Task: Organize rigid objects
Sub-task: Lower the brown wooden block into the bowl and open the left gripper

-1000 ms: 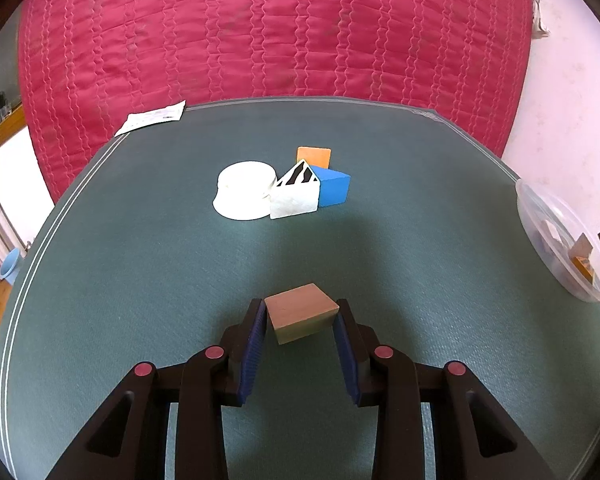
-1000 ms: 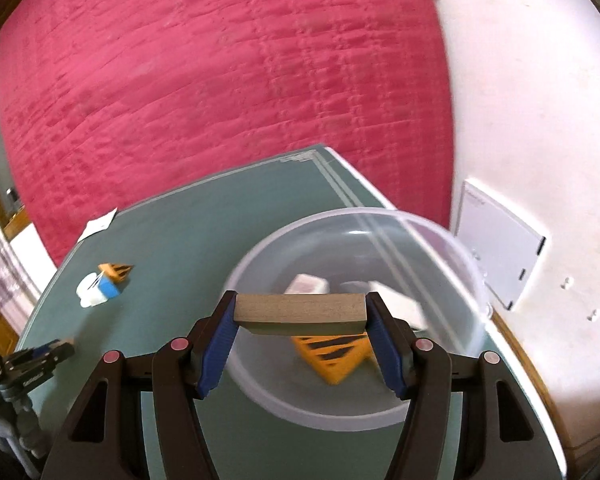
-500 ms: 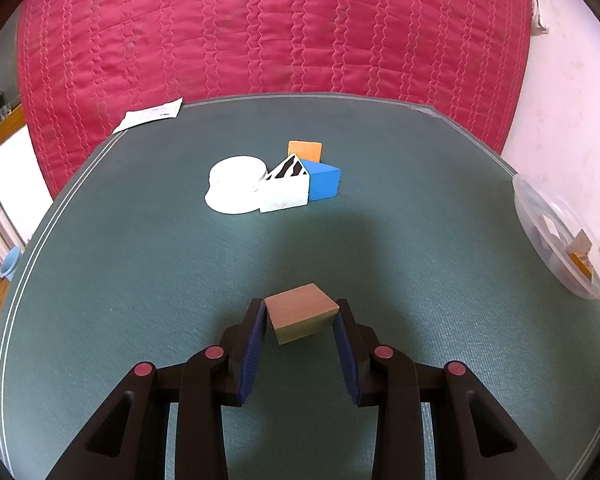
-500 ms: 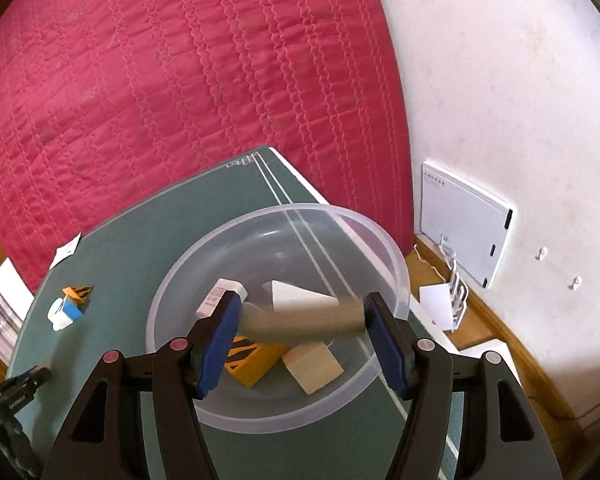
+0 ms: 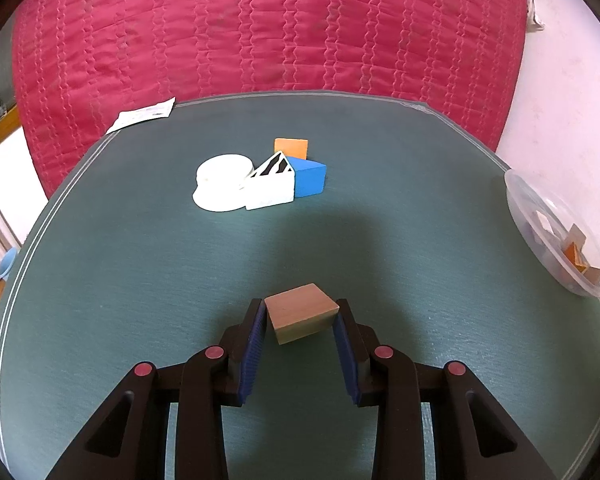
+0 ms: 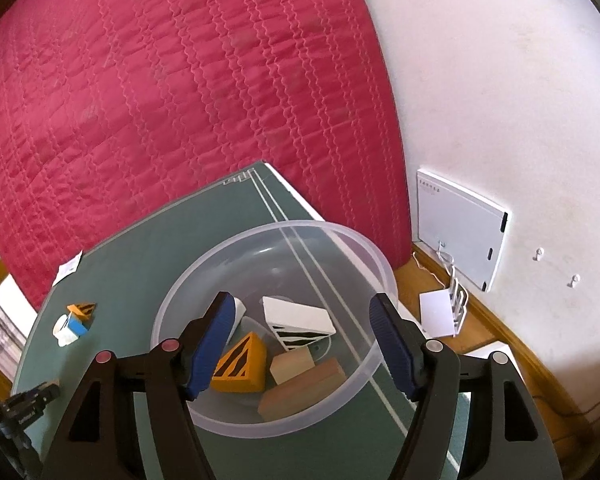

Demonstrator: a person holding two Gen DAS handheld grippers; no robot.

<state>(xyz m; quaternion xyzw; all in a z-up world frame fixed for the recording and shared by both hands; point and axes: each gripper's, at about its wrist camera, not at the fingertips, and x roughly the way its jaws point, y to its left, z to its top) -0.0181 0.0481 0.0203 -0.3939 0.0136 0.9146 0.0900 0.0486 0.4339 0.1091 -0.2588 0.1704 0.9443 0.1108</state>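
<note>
Over the clear bowl (image 6: 276, 320), the right gripper (image 6: 302, 312) has just been spreading its jaws, and nothing sits between them. A long wood block (image 6: 304, 392) lies in the bowl at about 5 o'clock, beside an orange striped wedge (image 6: 242, 364), a small wood block (image 6: 292, 364) and a white striped wedge (image 6: 300, 320). The left gripper (image 5: 300, 316) pinches a wood cube (image 5: 302, 312) above the green table (image 5: 140, 272). At 12 o'clock from it, well apart, white (image 5: 224, 188), blue (image 5: 310, 180) and orange (image 5: 291, 147) pieces cluster together.
</note>
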